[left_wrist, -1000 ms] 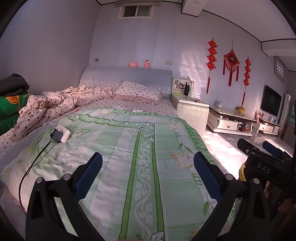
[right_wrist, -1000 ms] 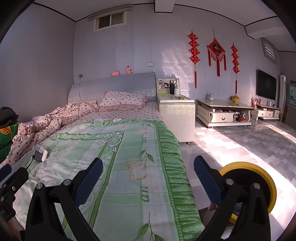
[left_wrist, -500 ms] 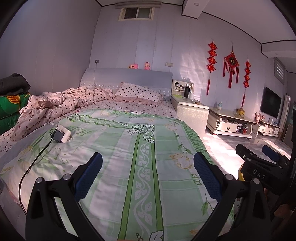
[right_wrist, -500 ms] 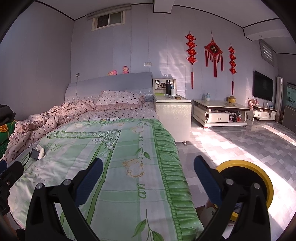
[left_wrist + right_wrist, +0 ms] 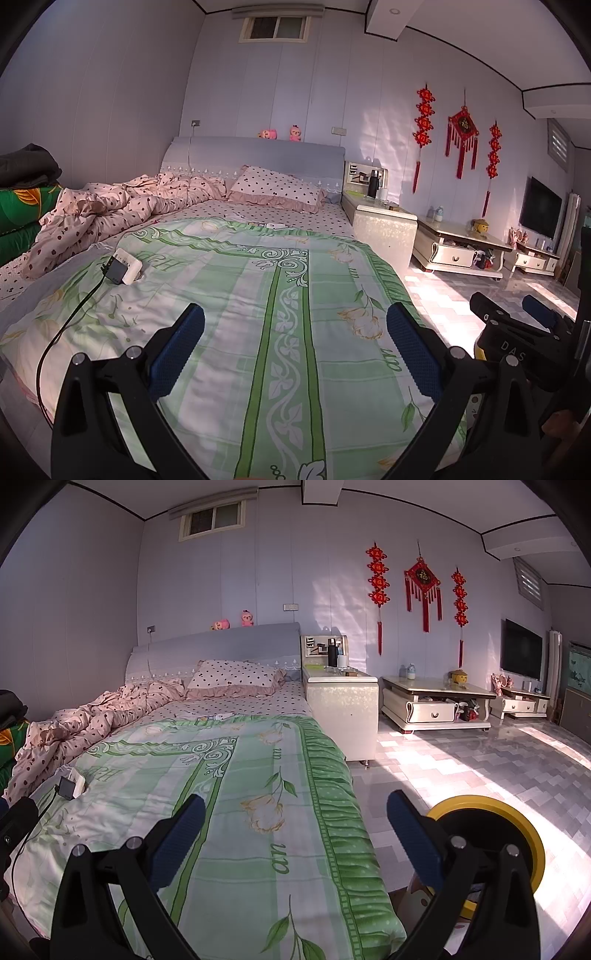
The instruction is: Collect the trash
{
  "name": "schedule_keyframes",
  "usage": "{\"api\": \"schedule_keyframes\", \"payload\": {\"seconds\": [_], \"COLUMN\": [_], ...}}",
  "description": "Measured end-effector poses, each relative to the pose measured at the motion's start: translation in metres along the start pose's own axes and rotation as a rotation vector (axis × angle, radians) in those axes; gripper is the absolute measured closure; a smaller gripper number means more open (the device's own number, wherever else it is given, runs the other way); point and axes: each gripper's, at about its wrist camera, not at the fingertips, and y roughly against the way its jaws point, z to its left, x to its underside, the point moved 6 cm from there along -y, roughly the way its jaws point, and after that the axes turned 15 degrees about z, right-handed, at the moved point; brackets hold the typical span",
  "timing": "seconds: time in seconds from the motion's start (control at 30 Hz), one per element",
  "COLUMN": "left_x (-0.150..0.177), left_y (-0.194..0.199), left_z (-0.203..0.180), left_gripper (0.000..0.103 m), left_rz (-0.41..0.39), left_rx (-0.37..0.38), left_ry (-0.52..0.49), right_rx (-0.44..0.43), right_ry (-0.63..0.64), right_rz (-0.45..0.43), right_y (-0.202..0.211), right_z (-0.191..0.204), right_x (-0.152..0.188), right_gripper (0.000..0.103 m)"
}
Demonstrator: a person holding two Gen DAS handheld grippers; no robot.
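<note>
Left tool (image 5: 295, 343) and right tool (image 5: 295, 827) are both hovering over the foot of the bed (image 5: 258, 295), jaws spread wide and gripping nothing. At 4 o'clock of the right tool, just beside the bed on the floor, a yellow-rimmed bin (image 5: 487, 834) is standing; the right tool is the nearer one. Farther off, at 10 o'clock of the left tool, a white power strip (image 5: 127, 270) is lying on the green quilt. No trash is clearly showing; small pale items near the pillow (image 5: 275, 188) at 12 o'clock cannot be identified.
</note>
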Motion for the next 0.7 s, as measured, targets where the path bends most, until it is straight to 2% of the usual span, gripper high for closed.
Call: {"api": "schedule_keyframes", "payload": {"seconds": [0.7], "left_x": [0.0003], "left_y": [-0.0008], "left_z": [0.0018], "left_gripper": [0.008], "left_rz": [-0.001], "left_rx": [0.002], "left_ry": [0.003], "right_rx": [0.004], "right_ry": [-0.004], "right_rz": [0.008], "right_y": [-0.0049], "right_z": [-0.0015], "right_x": [0.0045], "right_gripper": [0.008]}}
